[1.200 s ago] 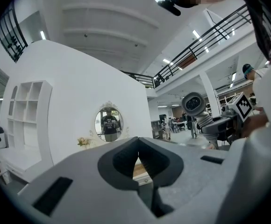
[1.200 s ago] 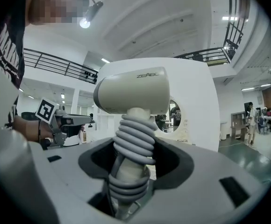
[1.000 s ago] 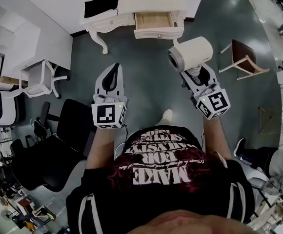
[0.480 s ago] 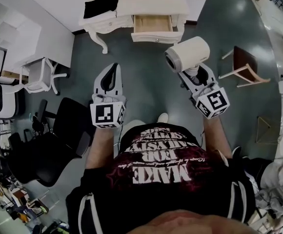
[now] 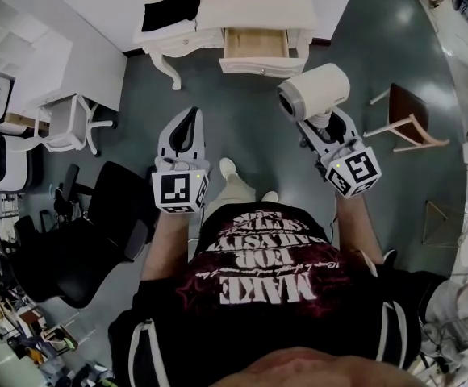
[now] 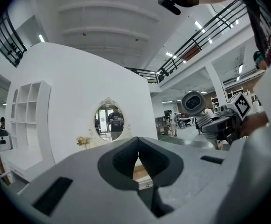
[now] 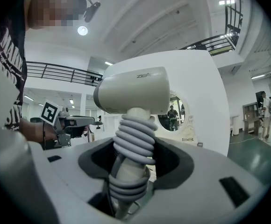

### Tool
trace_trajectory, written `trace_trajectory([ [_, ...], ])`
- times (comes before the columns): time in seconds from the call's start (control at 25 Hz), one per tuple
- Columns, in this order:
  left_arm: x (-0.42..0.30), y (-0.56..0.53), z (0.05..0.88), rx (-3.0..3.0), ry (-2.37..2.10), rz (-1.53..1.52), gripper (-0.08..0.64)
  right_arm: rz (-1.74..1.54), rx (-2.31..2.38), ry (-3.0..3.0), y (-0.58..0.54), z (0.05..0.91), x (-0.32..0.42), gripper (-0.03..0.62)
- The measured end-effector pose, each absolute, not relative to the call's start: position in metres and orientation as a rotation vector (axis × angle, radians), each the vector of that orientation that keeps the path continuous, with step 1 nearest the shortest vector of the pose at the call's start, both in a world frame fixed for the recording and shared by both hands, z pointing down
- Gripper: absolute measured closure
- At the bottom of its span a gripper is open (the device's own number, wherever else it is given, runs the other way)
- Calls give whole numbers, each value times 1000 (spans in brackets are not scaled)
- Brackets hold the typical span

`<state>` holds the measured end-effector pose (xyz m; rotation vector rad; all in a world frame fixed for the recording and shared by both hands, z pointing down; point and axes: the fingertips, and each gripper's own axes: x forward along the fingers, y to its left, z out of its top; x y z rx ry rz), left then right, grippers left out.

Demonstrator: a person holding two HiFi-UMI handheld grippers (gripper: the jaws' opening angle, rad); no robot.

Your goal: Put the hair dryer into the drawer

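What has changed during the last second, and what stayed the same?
The person has stepped toward the white table, one shoe now forward; its open drawer sits slightly nearer. The right gripper stays shut on the hair dryer; the left gripper stays shut and empty.

We read "MAKE", upside down, on the shirt [image 5: 266, 287]; its other lines are unclear. The small logo on the dryer [image 7: 144, 75] is too small to read.

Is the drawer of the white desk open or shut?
Open: the drawer sticks out from the desk, and its bare wooden inside shows.
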<state>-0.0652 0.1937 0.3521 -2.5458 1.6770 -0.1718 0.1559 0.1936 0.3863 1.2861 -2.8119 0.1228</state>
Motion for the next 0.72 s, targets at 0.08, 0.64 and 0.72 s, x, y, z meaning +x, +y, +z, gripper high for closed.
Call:
trace_trajectory([
  [0.08,-66,186,356,-2557,1672,-170,555,116,1289,-2811,188,387,154,359],
  [0.64,-67,86,345,-2629,1524,-97,555,95,1319,-2825,118,373,128,359],
  [0.72,-71,72,344,-2629,1529,-96,556,83,1322,-2811,106,373,124,359],
])
